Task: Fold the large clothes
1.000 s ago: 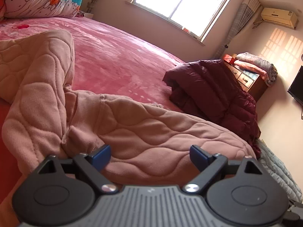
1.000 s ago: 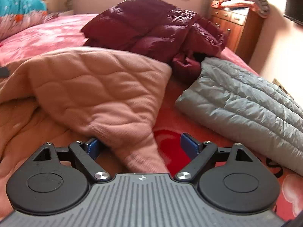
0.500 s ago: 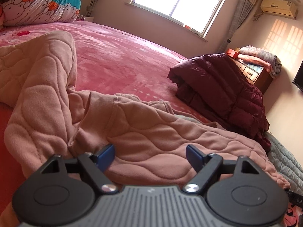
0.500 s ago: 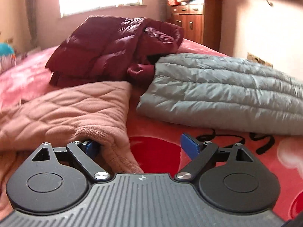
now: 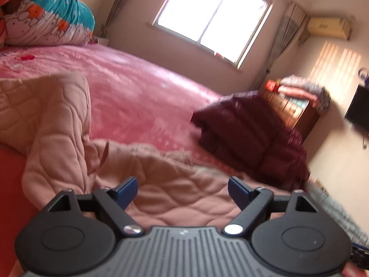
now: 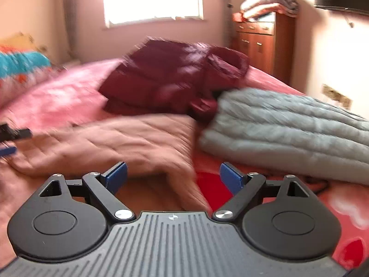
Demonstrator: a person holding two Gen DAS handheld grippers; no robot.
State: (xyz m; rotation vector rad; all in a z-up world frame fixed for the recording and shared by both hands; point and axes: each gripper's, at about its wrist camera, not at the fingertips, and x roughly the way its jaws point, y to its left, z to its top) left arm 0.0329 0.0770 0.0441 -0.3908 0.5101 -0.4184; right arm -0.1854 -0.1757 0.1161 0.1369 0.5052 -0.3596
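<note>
Right gripper (image 6: 173, 176) just backed off the pink quilted garment (image 6: 120, 140), both grippers' jaws spread empty, so regrasp next.

Black hand-held gripper (image 5: 183, 191) — blue pads, silver screws, ribbed grey body.

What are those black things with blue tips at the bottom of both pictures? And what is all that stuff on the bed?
Those are grabbers, like big tongs. A person holds one in each hand, and each has a little camera looking out along its two fingers. One picture comes from the left gripper, the other from the right gripper. Both are open and holding nothing right now. They hover over a pink quilted garment spread on the pink bed, waiting to be folded. Farther back lies a dark red puffer jacket, and beside it a grey puffer jacket. A colourful pillow sits by the window wall.
</note>
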